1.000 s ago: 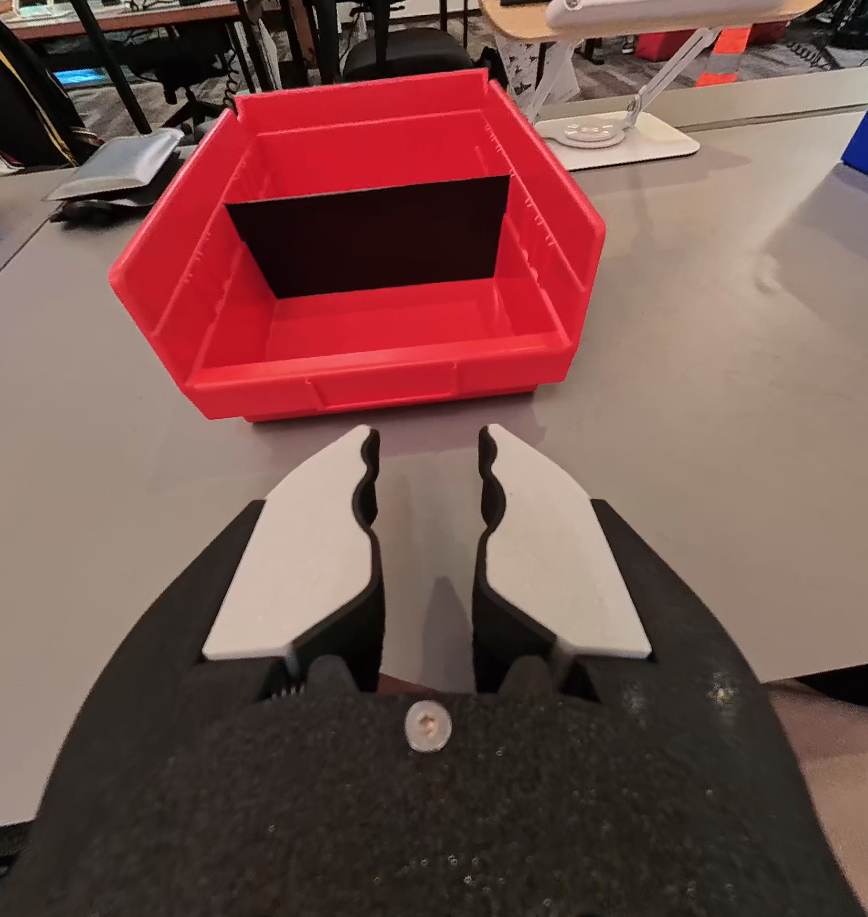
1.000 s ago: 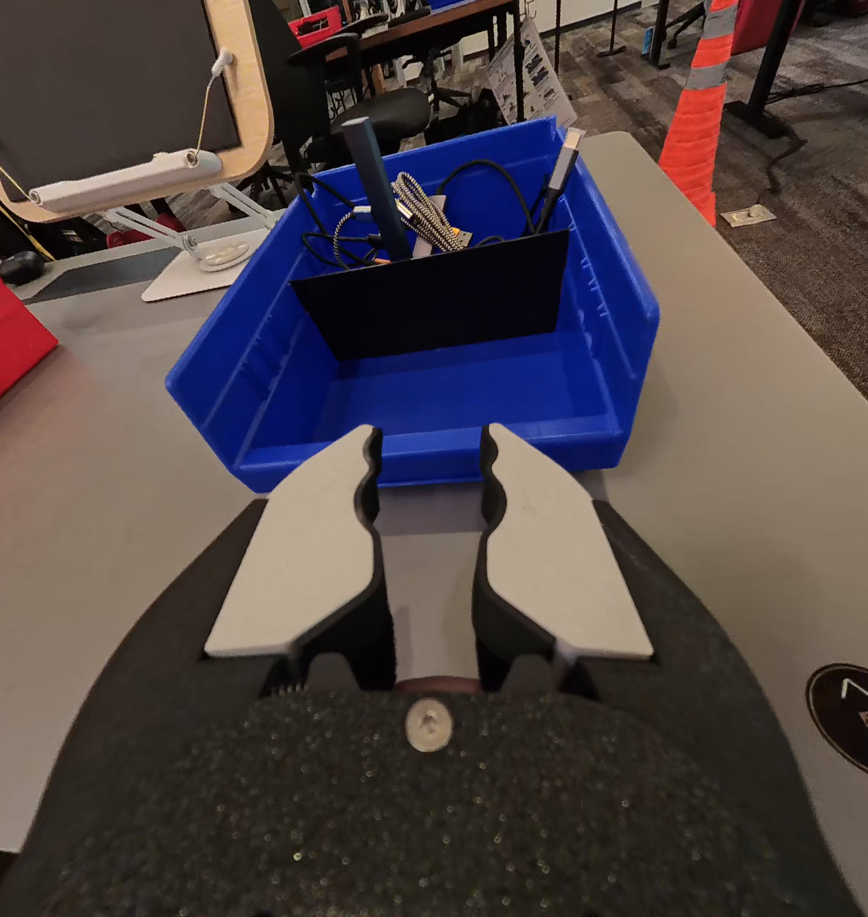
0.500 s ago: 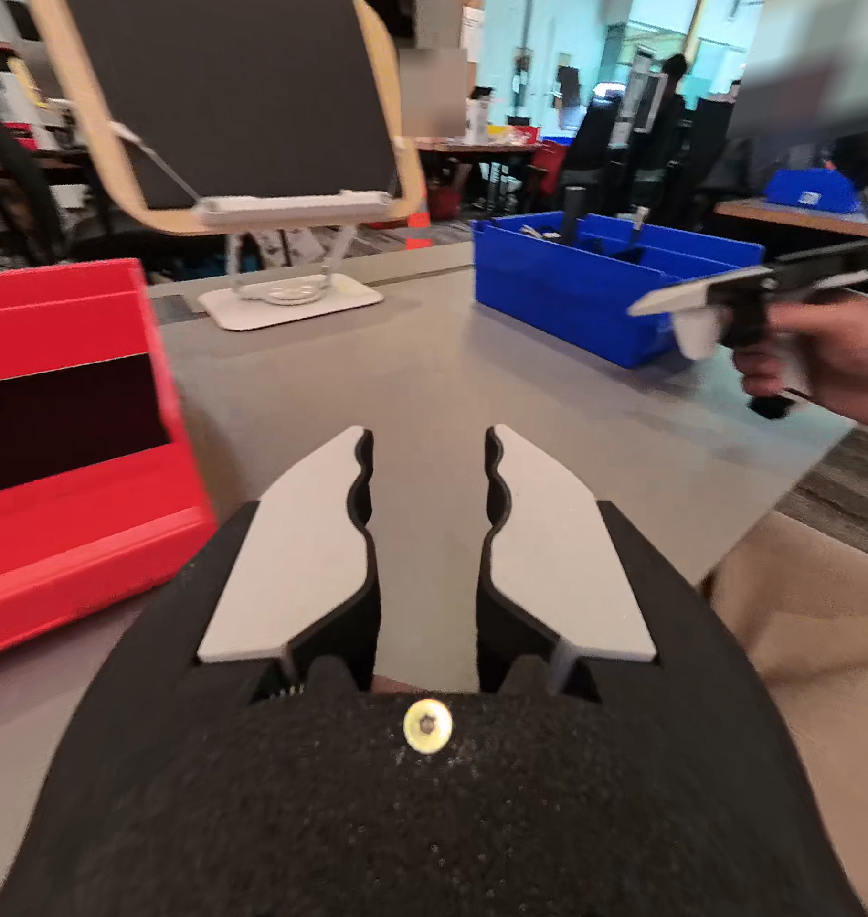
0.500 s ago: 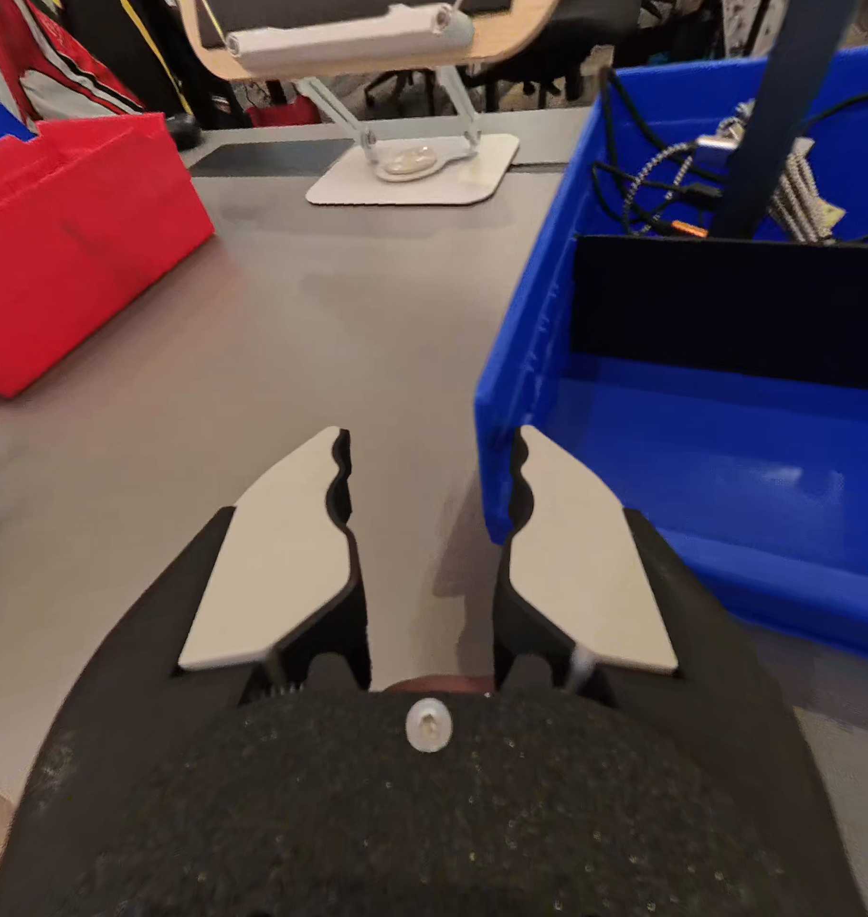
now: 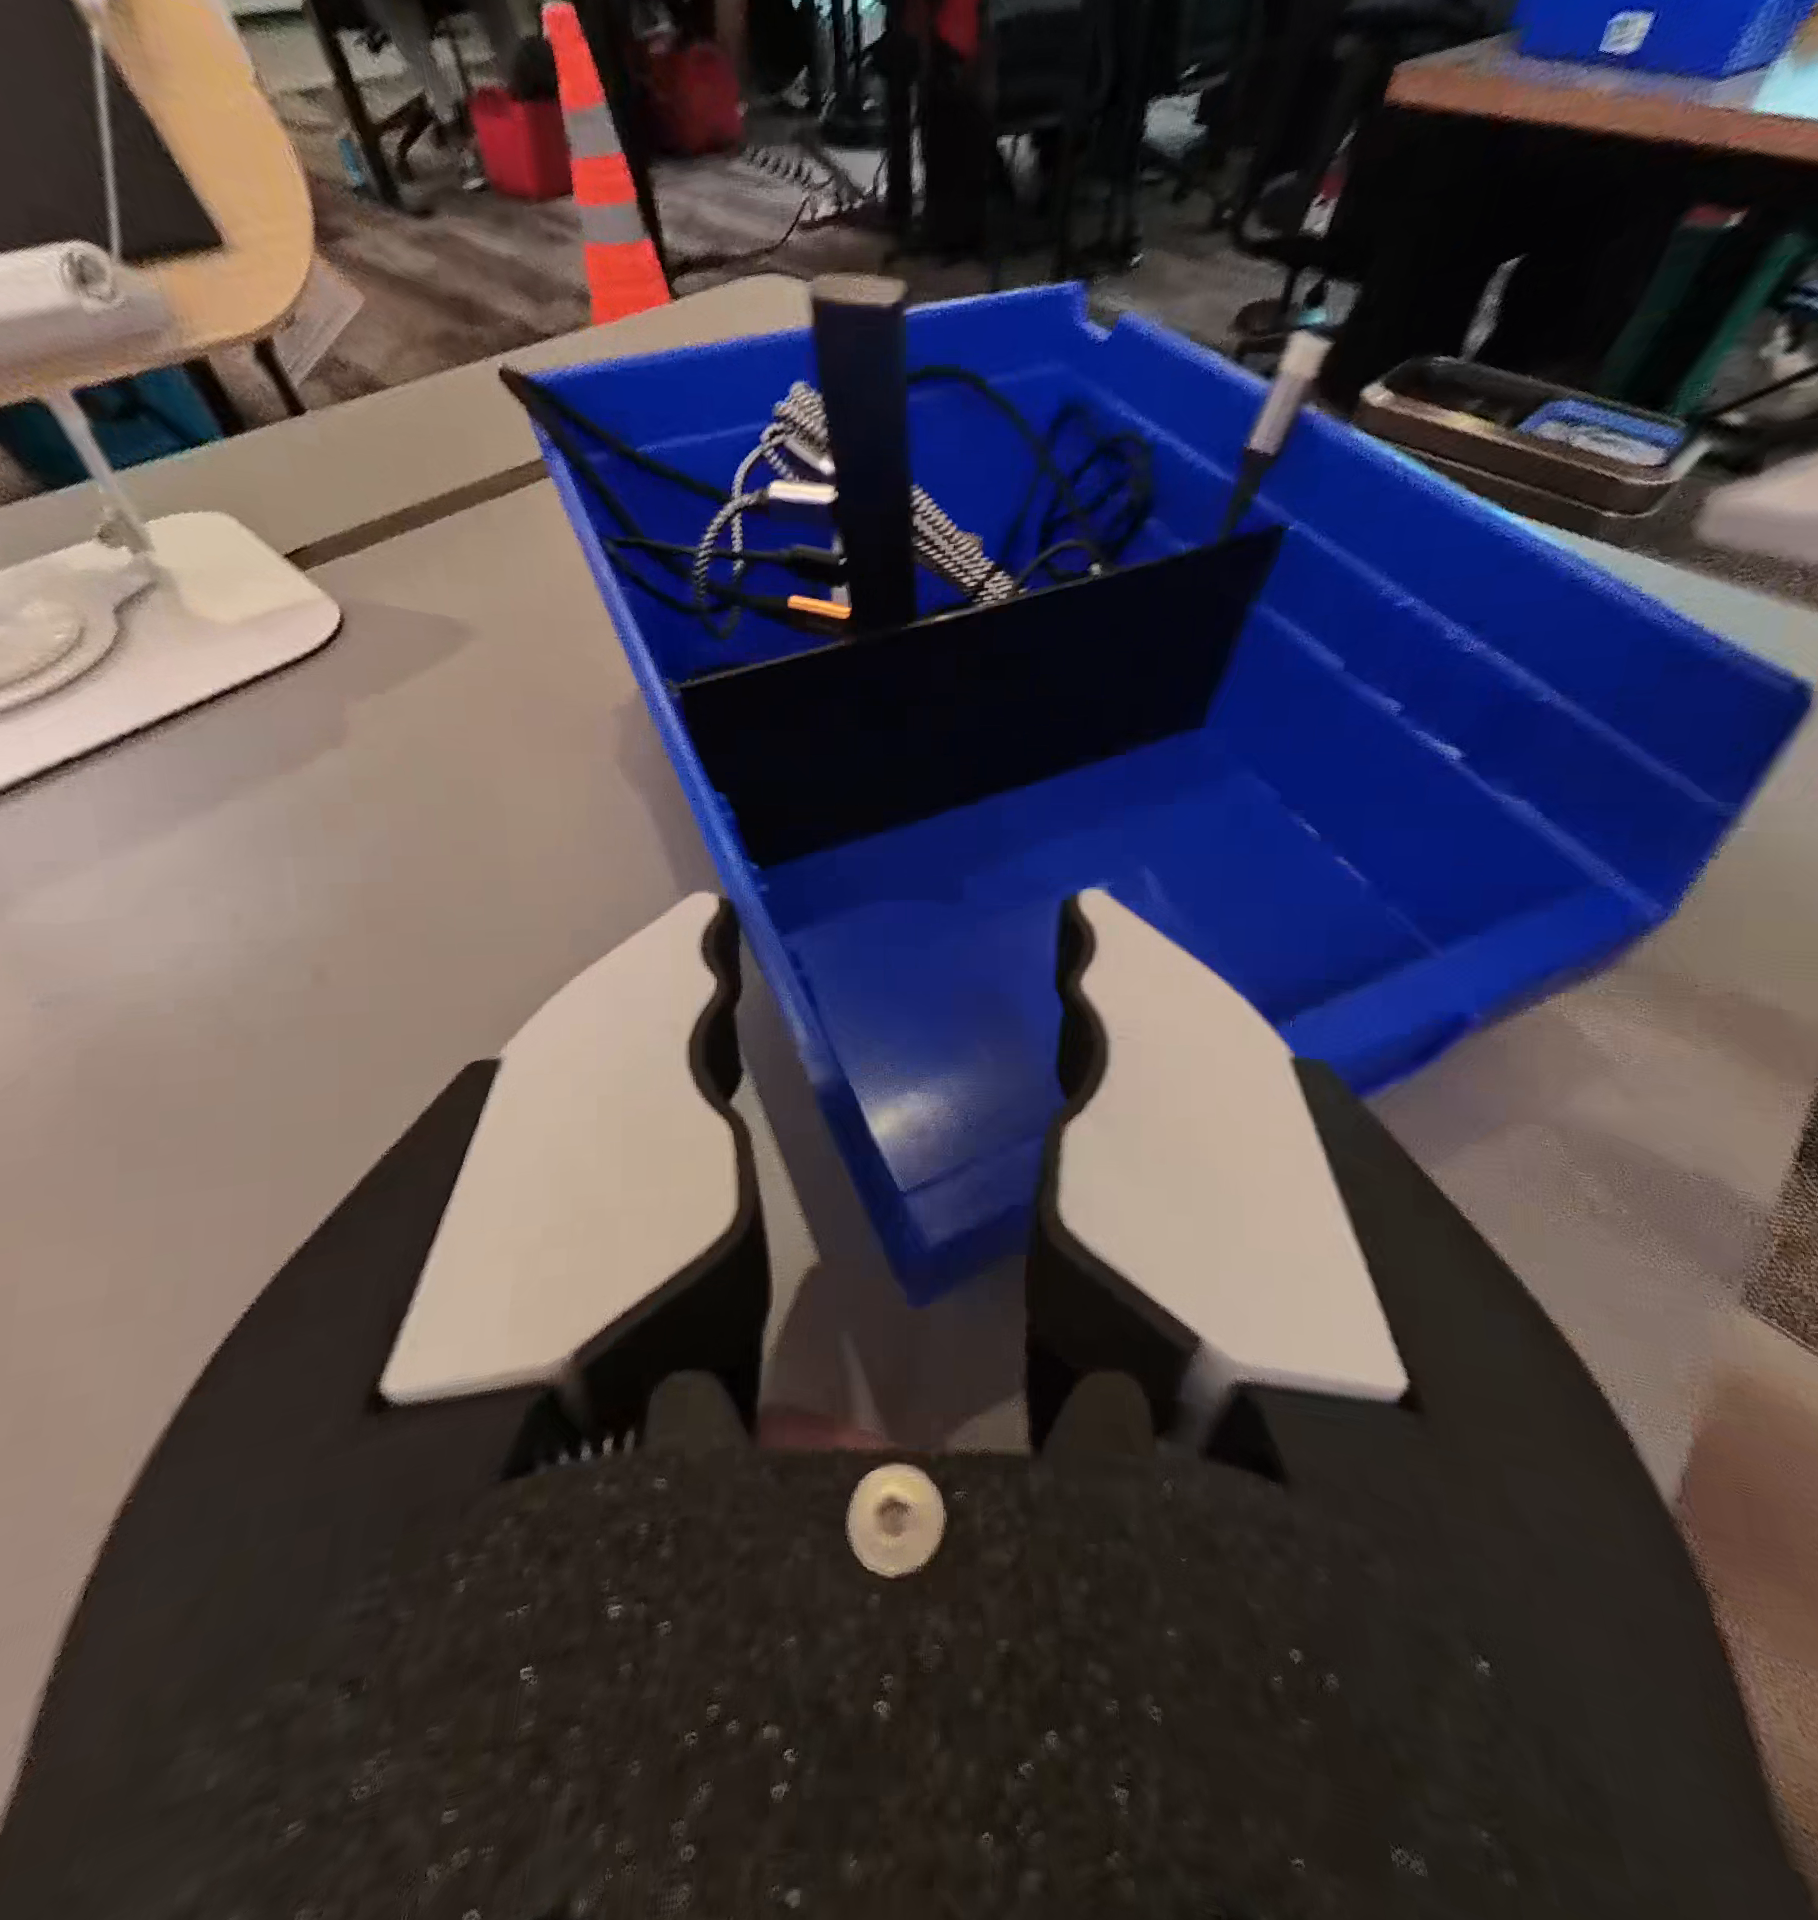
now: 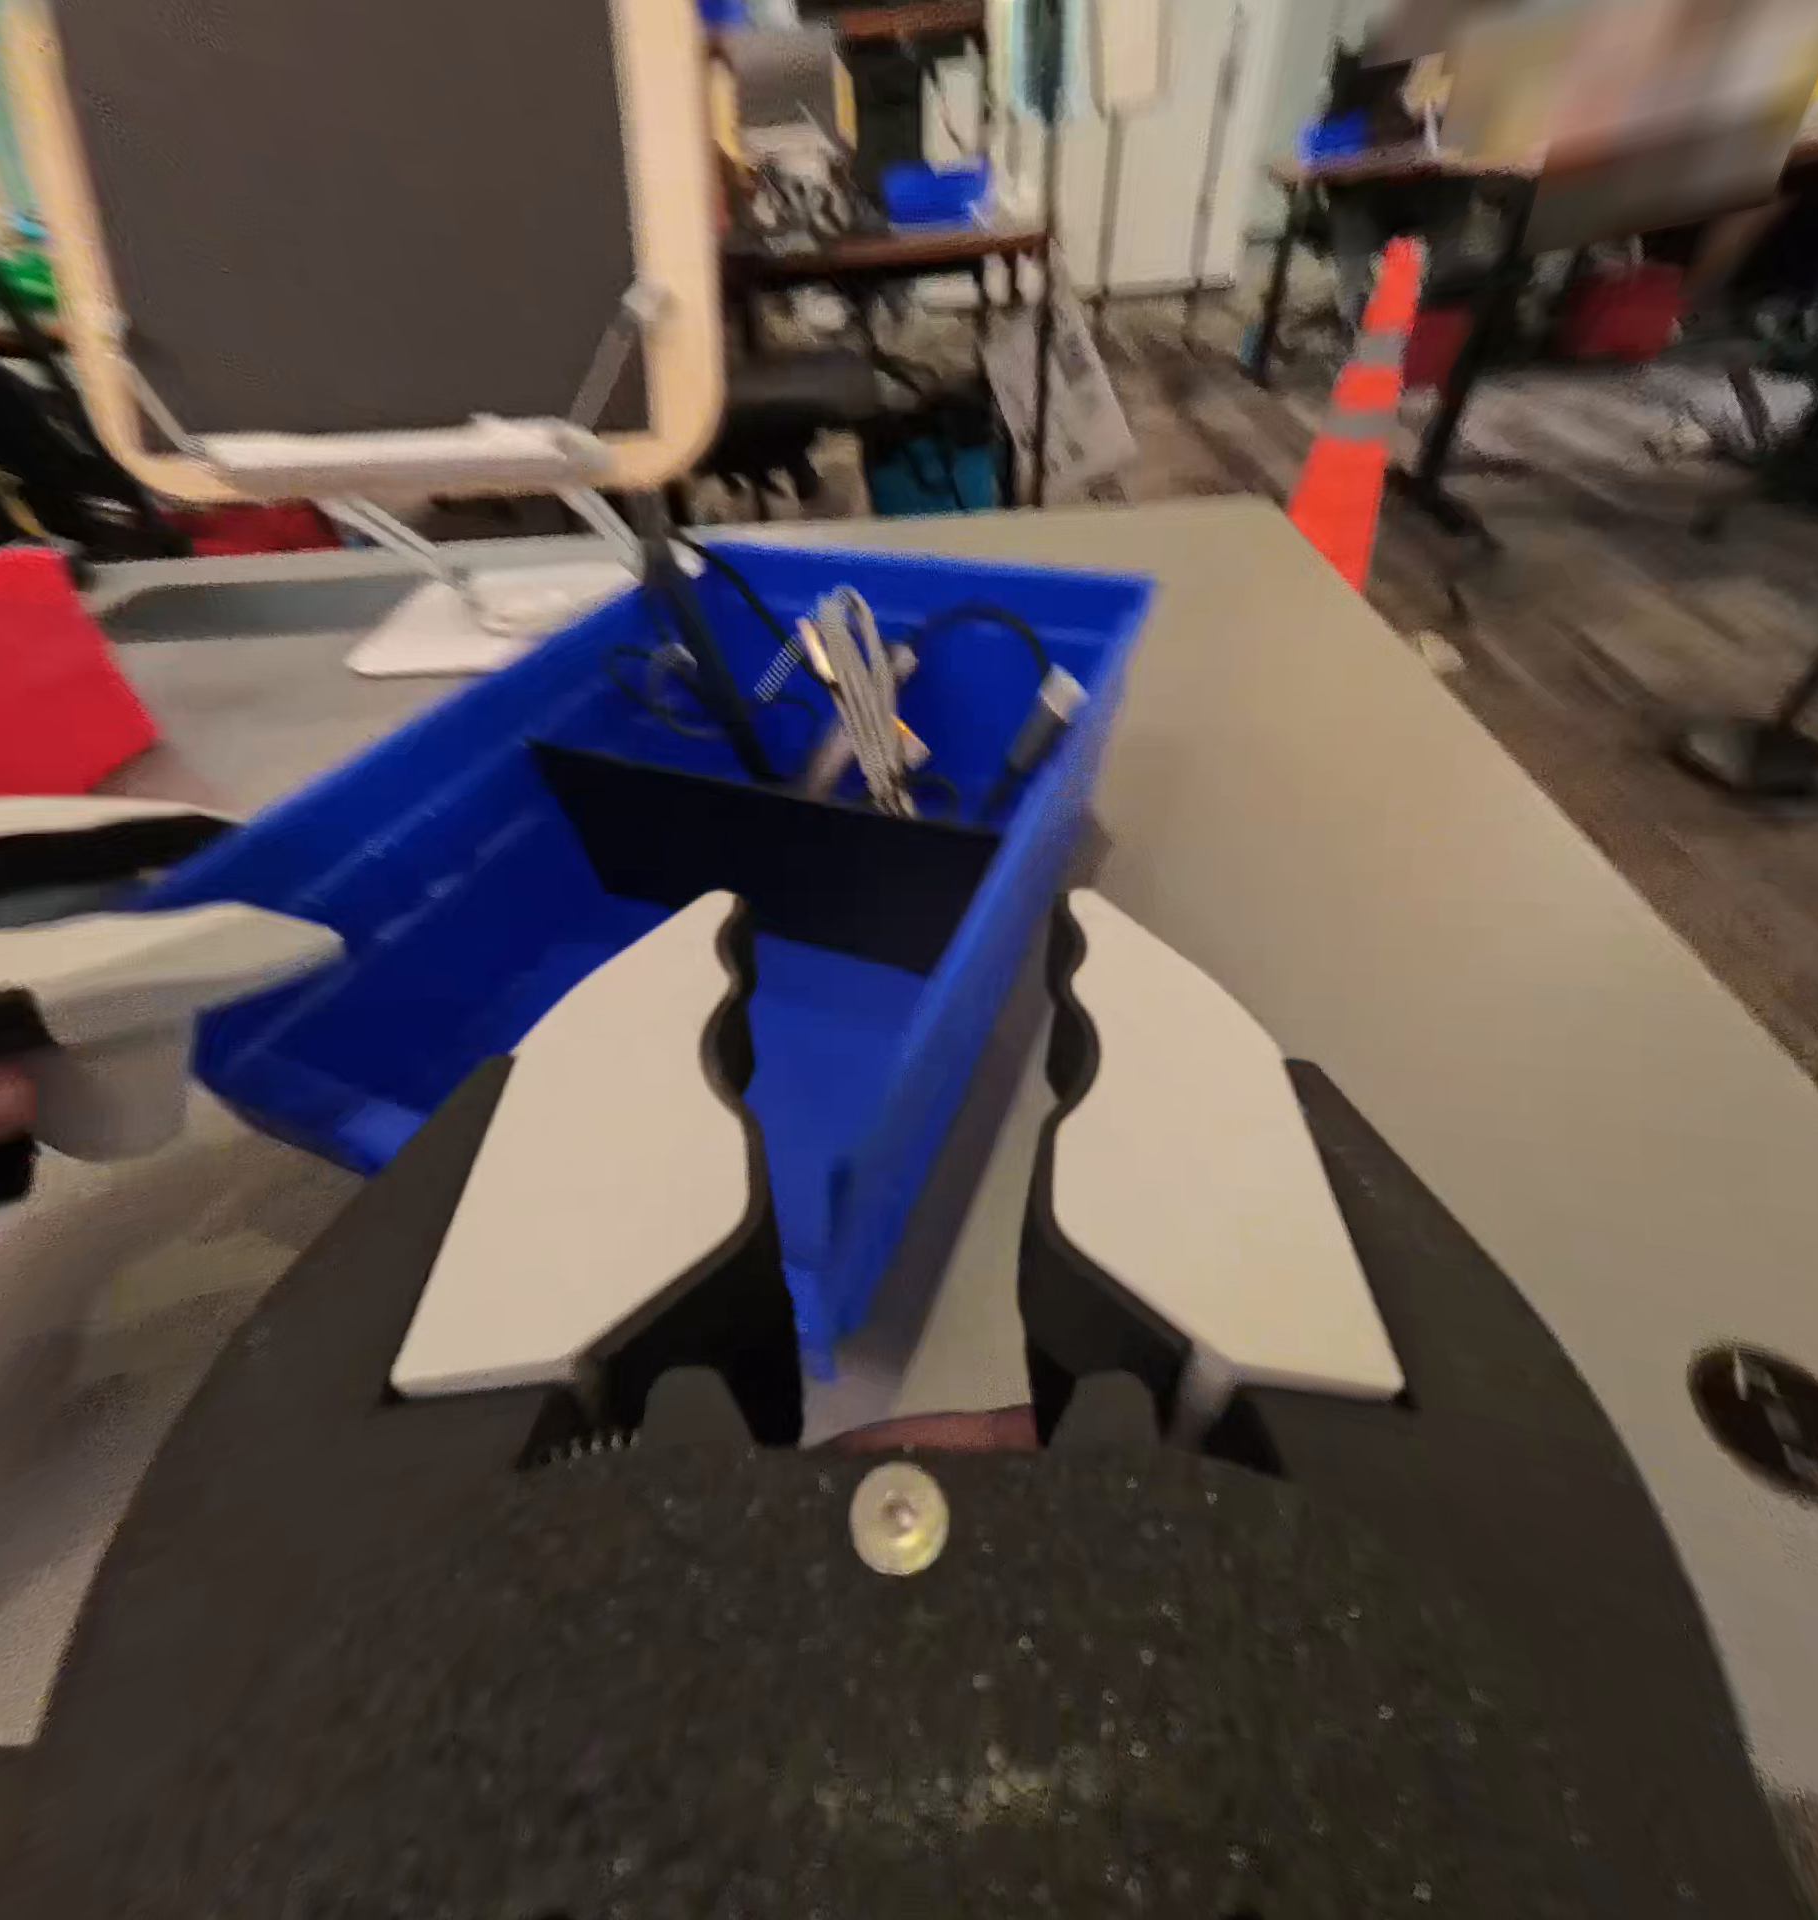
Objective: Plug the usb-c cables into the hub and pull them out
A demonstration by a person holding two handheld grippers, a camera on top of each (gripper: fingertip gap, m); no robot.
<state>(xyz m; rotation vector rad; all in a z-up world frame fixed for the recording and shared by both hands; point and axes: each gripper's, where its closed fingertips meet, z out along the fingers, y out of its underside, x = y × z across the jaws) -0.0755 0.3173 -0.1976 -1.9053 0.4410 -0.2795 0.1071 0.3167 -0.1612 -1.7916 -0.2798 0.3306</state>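
this looks like a big work room or lab. there are many desks [image 6: 884, 244], a blue bin [image 5: 1507, 748] of wires on a grey tabletop [image 5: 261, 935], and an orange cone [image 5: 604, 197] on the floor.

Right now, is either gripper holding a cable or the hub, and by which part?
Nothing is held. The left gripper and right gripper are both open and empty; the cables and hub sit in the blue bin.

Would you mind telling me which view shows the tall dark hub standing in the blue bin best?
The left wrist view: the tall dark hub stands sharp and unobstructed behind the black divider. In the right wrist view it is blurred, thin and far.
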